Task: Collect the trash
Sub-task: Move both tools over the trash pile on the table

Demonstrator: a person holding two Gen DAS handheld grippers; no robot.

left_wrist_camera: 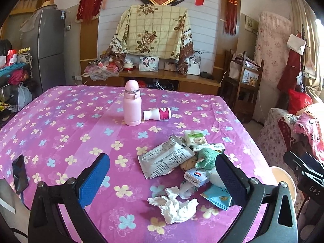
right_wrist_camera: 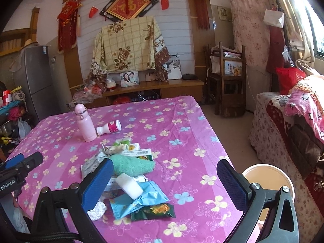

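Observation:
A pile of trash lies on the pink flowered tablecloth [left_wrist_camera: 60,121]: a grey-white printed wrapper [left_wrist_camera: 166,158], a crumpled white tissue [left_wrist_camera: 174,206], a small white-blue box [left_wrist_camera: 195,177], a light-blue packet [right_wrist_camera: 139,200], a dark green wrapper [right_wrist_camera: 154,211], a white cylinder [right_wrist_camera: 129,185] and a green cloth [right_wrist_camera: 131,165]. My left gripper [left_wrist_camera: 162,180] is open, above the near edge of the pile. My right gripper [right_wrist_camera: 165,182] is open, above the pile's right side. Both are empty.
A pink flask [left_wrist_camera: 132,103] stands upright mid-table, with a small white-pink bottle [left_wrist_camera: 158,114] lying beside it. A black phone [left_wrist_camera: 20,174] lies at the table's left edge. A round bin [right_wrist_camera: 267,180] stands on the floor right of the table. A sofa [right_wrist_camera: 293,125] is further right.

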